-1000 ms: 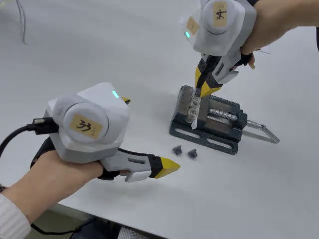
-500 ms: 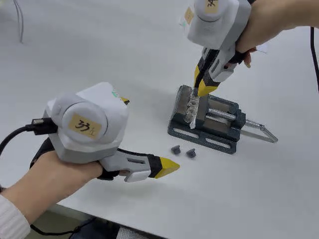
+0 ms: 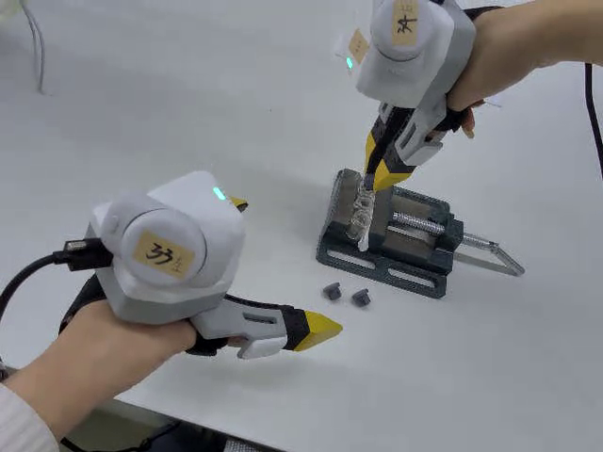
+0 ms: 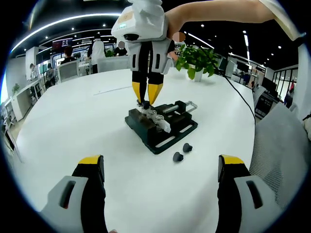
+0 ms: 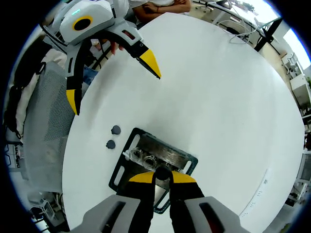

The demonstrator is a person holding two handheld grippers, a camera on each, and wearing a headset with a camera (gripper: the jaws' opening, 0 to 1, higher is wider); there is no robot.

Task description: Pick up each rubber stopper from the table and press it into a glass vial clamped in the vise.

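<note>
Held stopper: we see a dark rubber stopper [image 5: 163, 173] pinched between the yellow tips of the right gripper [image 4: 146, 94], at the mouth of the vial at the far end of the row. We cannot tell whether it has seated.
Vials: the glass vials [image 5: 142, 157] stand side by side in the clamp, and two of them show open mouths.
Vise: the vise [image 3: 388, 247] sits on the white table [image 3: 188, 94] with its handle pointing right. We see nothing fastening it down.
Spare stoppers: two loose stoppers [image 3: 332, 291] lie close together on the table, just near of the vise base.
Left gripper: the left gripper [image 4: 162, 164] hovers at the near left with its jaws spread wide and empty, well apart from the vise.
Risk, tilt: if we press off the mouth's centre, we judge the stopper could cock on the rim and squirt out of the pinch.
Risk, glass: a hard or slanted push could chip the vial or jar its neighbour.
Risk, vise: with nothing steadying it, a sideways load could slide the vise into the spares and scatter them.
Risk, release: if we open the jaws before the stopper is seated, it may topple off.
</note>
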